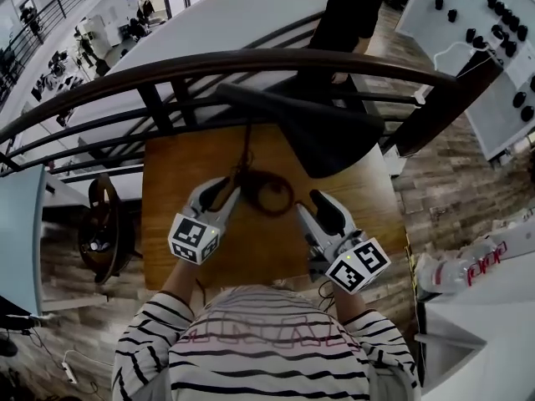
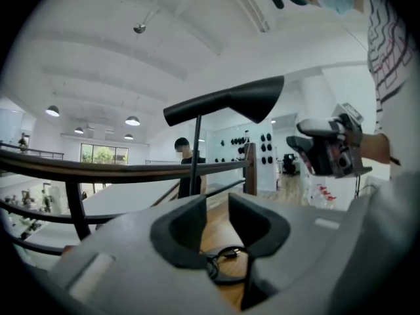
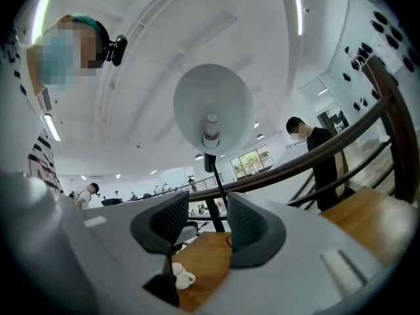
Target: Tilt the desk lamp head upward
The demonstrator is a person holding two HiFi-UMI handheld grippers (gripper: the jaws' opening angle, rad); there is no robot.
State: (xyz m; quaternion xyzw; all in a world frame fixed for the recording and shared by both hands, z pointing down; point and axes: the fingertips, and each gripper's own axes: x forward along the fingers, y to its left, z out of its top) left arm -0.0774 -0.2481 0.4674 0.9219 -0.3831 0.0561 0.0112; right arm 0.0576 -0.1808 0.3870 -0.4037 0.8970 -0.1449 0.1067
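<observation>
A black desk lamp stands on the wooden table (image 1: 171, 199). Its wide head (image 1: 322, 136) hangs over the table's far right, above a ring base (image 1: 273, 192) with a coiled cable. My left gripper (image 1: 227, 186) sits just left of the base, open and holding nothing. From the left gripper view, the head (image 2: 230, 100) and thin pole (image 2: 195, 156) lie beyond the open left gripper (image 2: 215, 209). My right gripper (image 1: 314, 203) is right of the base, below the head. It (image 3: 207, 215) stands open and empty, looking up into the white shade and bulb (image 3: 211, 110).
A dark curved railing (image 1: 251, 63) runs along the table's far edge, with a person (image 1: 343, 19) standing behind it. A white cup (image 3: 180, 277) sits on the wood near the right gripper. A white counter with bottles (image 1: 468, 266) is at the right.
</observation>
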